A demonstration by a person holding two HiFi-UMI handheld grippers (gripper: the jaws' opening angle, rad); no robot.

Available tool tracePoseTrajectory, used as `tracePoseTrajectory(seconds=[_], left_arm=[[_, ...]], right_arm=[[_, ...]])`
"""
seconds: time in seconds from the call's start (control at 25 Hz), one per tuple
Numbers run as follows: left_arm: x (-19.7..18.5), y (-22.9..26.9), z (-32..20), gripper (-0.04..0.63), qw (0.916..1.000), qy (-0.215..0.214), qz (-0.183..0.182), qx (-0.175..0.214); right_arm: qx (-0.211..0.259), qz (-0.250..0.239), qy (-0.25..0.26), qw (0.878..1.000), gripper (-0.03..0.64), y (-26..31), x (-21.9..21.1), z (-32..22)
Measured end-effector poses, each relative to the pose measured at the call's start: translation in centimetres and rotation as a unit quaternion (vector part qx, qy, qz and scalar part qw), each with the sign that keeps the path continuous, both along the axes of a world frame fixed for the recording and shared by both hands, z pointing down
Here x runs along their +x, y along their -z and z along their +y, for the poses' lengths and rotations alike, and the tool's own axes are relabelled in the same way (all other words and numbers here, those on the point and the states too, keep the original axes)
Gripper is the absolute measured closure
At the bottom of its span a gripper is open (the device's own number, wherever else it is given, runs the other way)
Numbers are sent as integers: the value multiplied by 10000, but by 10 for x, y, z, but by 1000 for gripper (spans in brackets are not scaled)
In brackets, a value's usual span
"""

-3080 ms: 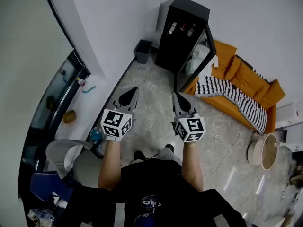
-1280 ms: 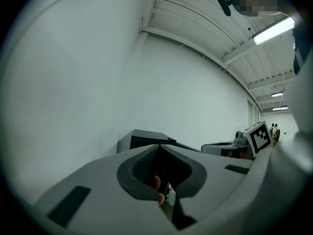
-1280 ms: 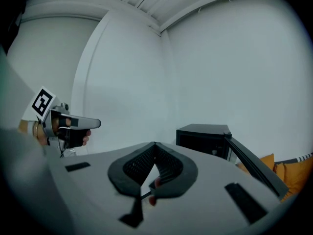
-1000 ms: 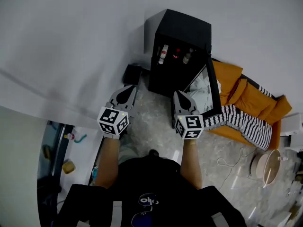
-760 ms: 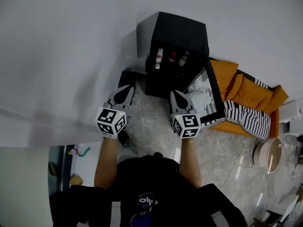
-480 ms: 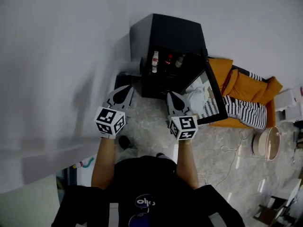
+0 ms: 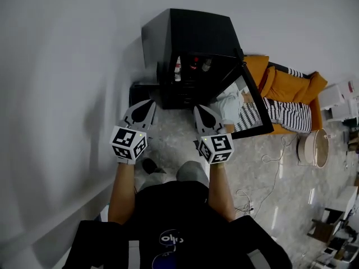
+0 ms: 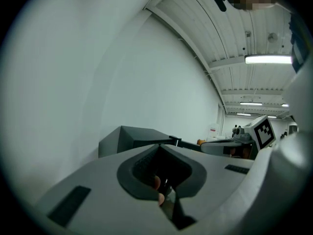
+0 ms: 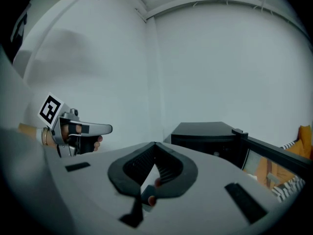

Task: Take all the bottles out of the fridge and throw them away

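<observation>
Head view: fridge [image 7: 190,35] stands open, door [image 7: 255,108] swung to the right; bottles [image 7: 193,65] sit on its upper shelf.
Change: the fridge is nearer and more central than a second ago, with both grippers advanced toward it.
Meaning: approach judged under way; no bottle removed yet.
Left gripper [image 7: 149,103]: jaws closed, nothing between them.
Right gripper [image 7: 198,109]: jaws closed, empty.
Hard to read: bottles small and dark, count uncertain; lower shelves in shadow; neither gripper view shows the bottles.
</observation>
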State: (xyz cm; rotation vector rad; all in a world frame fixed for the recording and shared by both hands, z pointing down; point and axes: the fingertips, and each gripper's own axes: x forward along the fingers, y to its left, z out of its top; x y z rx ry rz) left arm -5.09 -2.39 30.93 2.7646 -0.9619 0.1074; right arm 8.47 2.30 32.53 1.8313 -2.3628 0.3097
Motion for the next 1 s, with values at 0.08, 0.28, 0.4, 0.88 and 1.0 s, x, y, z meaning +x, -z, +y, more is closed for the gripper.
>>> tracePoseTrajectory(seconds=[0.08, 0.28, 0.4, 0.88, 1.0], left_arm=[[3, -7, -7, 597, 10000, 26, -9, -38], [15, -13, -24, 595, 9997, 204, -147, 44], [24, -9, -40, 597, 9986, 477, -172, 114], [119, -10, -72, 595, 9960, 761, -424, 198], [131, -13, -69, 597, 9959, 782, -421, 144]], right_arm=[[19, -35, 22, 10000, 615, -6, 4, -7], [25, -124, 172, 9998, 615, -17, 27, -33], [53, -321, 337, 9989, 615, -17, 49, -56], [155, -283, 792, 9963, 615, -13, 132, -109], [123, -252, 845, 9960, 615, -17, 141, -106]])
